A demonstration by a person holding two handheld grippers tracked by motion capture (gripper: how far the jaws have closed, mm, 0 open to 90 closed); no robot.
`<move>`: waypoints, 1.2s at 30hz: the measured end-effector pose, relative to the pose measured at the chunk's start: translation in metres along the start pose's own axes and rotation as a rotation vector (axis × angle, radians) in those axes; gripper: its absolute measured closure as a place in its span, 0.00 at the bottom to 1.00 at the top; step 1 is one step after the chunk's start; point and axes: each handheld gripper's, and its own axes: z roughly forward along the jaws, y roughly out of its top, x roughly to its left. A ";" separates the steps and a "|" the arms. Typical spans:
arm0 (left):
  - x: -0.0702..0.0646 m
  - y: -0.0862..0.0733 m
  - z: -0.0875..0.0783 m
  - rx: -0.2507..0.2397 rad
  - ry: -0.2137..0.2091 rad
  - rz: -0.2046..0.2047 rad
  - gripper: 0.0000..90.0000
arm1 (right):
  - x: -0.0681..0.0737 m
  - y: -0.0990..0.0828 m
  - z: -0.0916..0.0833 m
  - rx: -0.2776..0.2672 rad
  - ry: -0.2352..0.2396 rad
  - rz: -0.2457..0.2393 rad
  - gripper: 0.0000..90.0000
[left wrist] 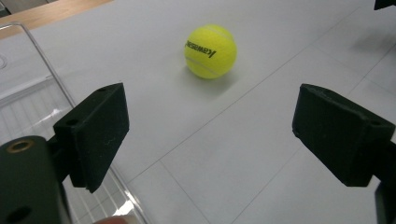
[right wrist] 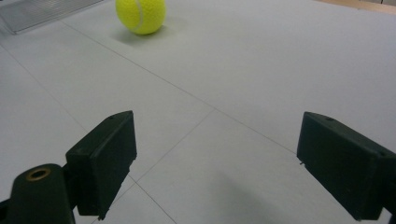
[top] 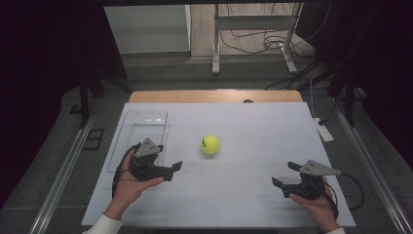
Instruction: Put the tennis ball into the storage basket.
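**Tennis ball lies free on the worktop between two spread tools**

In the high view, a yellow tennis ball (top: 210,144) is seen resting on the white worktop (top: 243,195), roughly midway across it and nearer the far half. A clear plastic tray (top: 144,127) is set on the worktop to the left of the ball, apart from it. The left tool (top: 171,168) is held in a hand (top: 129,185) at the near end of the tray, its jaws pointed toward the right and up toward the ball, with a gap left between tool and ball. The right tool (top: 285,174) is held in the other hand (top: 316,204) near the right front of the worktop, well apart from the ball, its jaws directed to the left. Both pairs of jaws are seen spread, and nothing is gripped by either.

In the left gripper view, the two black jaws are shown wide apart, with bare worktop (left wrist: 224,154) between them. The tennis ball (left wrist: 210,51) is seen ahead, beyond the jaw tips and untouched; dark lettering is carried on its face. The edge of the clear tray (left wrist: 46,70) runs along the left side, beside the left jaw.

In the right gripper view, the jaws are likewise spread over bare worktop (right wrist: 261,79), and nothing is pinched. The tennis ball (right wrist: 141,15) is seen far ahead at the upper left, its top cut off by the frame edge, with a corner of the clear tray (right wrist: 42,11) just beyond it.
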 end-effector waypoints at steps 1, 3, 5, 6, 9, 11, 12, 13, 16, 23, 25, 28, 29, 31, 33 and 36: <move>-0.001 0.001 0.001 0.003 0.001 0.002 0.13 | 0.000 0.000 0.000 0.000 0.000 0.000 0.14; -0.002 0.003 0.002 0.007 -0.001 0.009 0.13 | 0.000 0.000 0.000 0.001 0.000 -0.001 0.14; -0.003 0.005 0.003 0.010 -0.003 0.010 0.14 | 0.000 0.000 0.000 0.004 0.000 -0.002 0.14; -0.003 0.005 0.003 0.010 -0.003 0.010 0.14 | 0.000 0.000 0.000 0.004 0.000 -0.002 0.14; -0.003 0.009 0.004 0.010 -0.007 0.019 0.14 | 0.000 0.000 0.001 0.004 -0.001 -0.001 0.14; -0.005 0.013 0.005 0.006 -0.006 0.031 0.14 | 0.000 -0.001 0.001 0.006 -0.002 0.000 0.14; -0.005 0.013 0.005 0.006 -0.006 0.031 0.14 | 0.000 -0.001 0.002 0.007 -0.002 0.000 0.14; -0.006 0.015 0.005 0.004 -0.008 0.033 0.14 | 0.000 -0.001 0.002 0.008 -0.002 0.000 0.14; -0.008 0.020 0.008 0.005 -0.019 0.039 0.14 | -0.001 -0.001 0.002 0.008 -0.002 0.000 0.14; -0.011 0.026 0.017 0.025 -0.037 0.043 0.13 | -0.001 -0.001 0.001 0.006 -0.002 0.001 0.14; -0.011 0.027 0.019 0.029 -0.040 0.043 0.13 | -0.001 -0.001 0.001 0.007 -0.001 0.001 0.14; -0.011 0.029 0.021 0.028 -0.043 0.045 0.13 | -0.001 -0.001 0.001 0.008 0.000 0.001 0.14; -0.011 0.029 0.021 0.028 -0.043 0.045 0.13 | -0.001 -0.001 0.001 0.008 0.000 0.001 0.14; -0.012 0.030 0.022 0.028 -0.043 0.047 0.13 | -0.001 -0.001 0.002 0.008 -0.001 0.000 0.14; -0.012 0.031 0.022 0.027 -0.044 0.045 0.13 | -0.001 -0.001 0.002 0.009 -0.001 0.000 0.14; -0.011 0.032 0.023 0.030 -0.043 0.047 0.13 | -0.001 -0.001 0.002 0.009 -0.001 0.000 0.14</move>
